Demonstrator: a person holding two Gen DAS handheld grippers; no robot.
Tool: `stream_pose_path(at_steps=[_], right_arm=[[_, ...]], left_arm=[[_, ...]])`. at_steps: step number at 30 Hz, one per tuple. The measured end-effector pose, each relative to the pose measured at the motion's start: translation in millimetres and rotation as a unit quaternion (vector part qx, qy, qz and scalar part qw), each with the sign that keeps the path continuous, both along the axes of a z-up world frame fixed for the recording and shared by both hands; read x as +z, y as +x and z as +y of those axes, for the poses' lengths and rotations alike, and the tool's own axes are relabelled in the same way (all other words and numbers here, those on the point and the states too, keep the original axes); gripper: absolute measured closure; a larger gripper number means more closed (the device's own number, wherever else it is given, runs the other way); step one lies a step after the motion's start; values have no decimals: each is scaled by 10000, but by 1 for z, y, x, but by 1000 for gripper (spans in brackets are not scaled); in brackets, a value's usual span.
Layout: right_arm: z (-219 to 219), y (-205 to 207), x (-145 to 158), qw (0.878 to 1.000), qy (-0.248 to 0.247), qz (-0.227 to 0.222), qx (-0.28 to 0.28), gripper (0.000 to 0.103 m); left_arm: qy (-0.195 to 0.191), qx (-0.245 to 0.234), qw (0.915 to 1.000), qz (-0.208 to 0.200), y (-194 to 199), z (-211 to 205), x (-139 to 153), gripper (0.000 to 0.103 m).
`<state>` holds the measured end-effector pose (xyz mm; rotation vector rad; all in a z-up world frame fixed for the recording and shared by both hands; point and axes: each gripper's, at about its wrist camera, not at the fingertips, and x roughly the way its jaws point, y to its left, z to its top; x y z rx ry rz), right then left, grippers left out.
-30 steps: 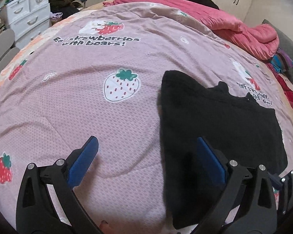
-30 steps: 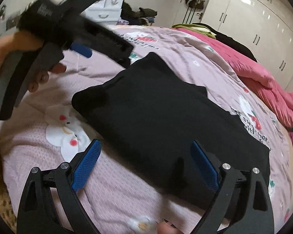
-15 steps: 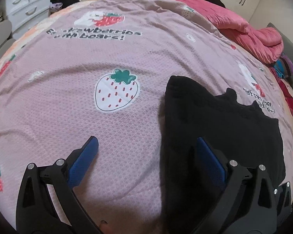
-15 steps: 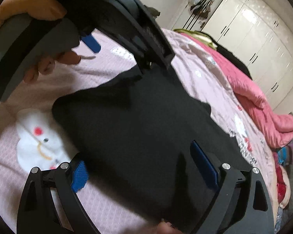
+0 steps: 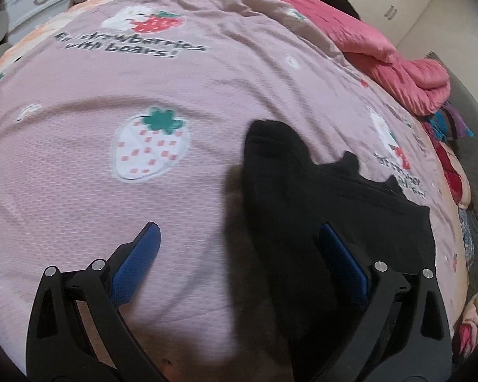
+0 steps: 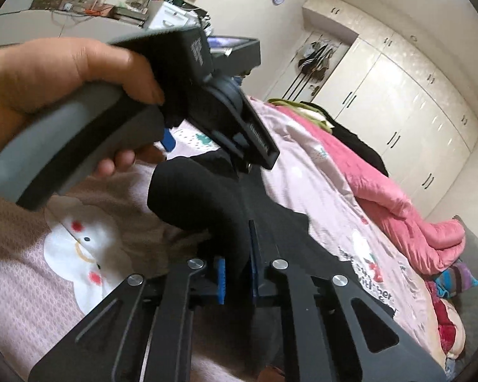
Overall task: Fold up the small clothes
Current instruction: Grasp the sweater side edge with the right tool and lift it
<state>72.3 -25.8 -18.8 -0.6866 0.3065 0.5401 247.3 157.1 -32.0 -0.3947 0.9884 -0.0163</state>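
Black garment (image 5: 334,210) lies flat on the strawberry-print bedspread (image 5: 207,73), long axis running away toward the pink quilt (image 6: 398,197). The right gripper (image 6: 237,273) is clamped on the garment's near edge, a fold of black cloth pinched between the blue pads (image 6: 220,283) and bunched up. The left gripper (image 5: 239,273) hangs over the near-left side with jaws wide apart and nothing between them, one finger above cloth, the other above bare bedspread; the corner it would likely need sits just ahead of it, nearer this hand than the right.
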Motion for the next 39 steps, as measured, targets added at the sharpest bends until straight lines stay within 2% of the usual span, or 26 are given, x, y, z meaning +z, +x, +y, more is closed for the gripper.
stream_pose_path(at_steps=[3,4,5,6,7,8,11,15,18,22,28,33,39], right_arm=[[-12,-5,7,9997,175,-95,-114,94],[-17,-5,10,9995,238,-135,-159,94],[-22,-5,12,9992,292,-185,-223,95],[-26,-8,14,9987,327,-262,-293,95],[-32,-8,16,9980,365,-363,-378,96],[-37,-7,18,9974,418,-397,-429,96],[-56,-4,23,9950,677,-401,-621,96],[-81,-4,30,9894,1081,-378,-894,97],[-98,-6,34,9853,1282,-372,-1065,97],[-125,-5,36,9790,1524,-278,-1327,97],[-168,1,34,9662,1886,-97,-1755,97],[-197,5,25,9526,2223,253,-2063,97],[-227,17,10,9248,2836,1073,-2297,97]], left_arm=[[-148,-127,9997,-121,0,-14,2,10],[-236,-162,9995,-164,-1,-17,3,18],[-378,-218,9988,-243,-1,-22,6,32],[-480,-308,9979,-309,-2,-28,9,41],[-518,-402,9971,-379,-3,-35,12,55],[-490,-463,9967,-452,-4,-43,16,64],[-380,-600,9951,-684,-10,-62,30,78],[-191,-775,9920,-979,-15,-90,53,80],[-231,-854,9906,-1048,-14,-107,62,80],[-452,-993,9888,-1021,-5,-137,70,80],[-420,-1235,9876,-878,7,-186,70,80],[-252,-1480,9862,-703,16,-227,65,80],[-30,-1656,9854,-392,28,-263,50,79]])
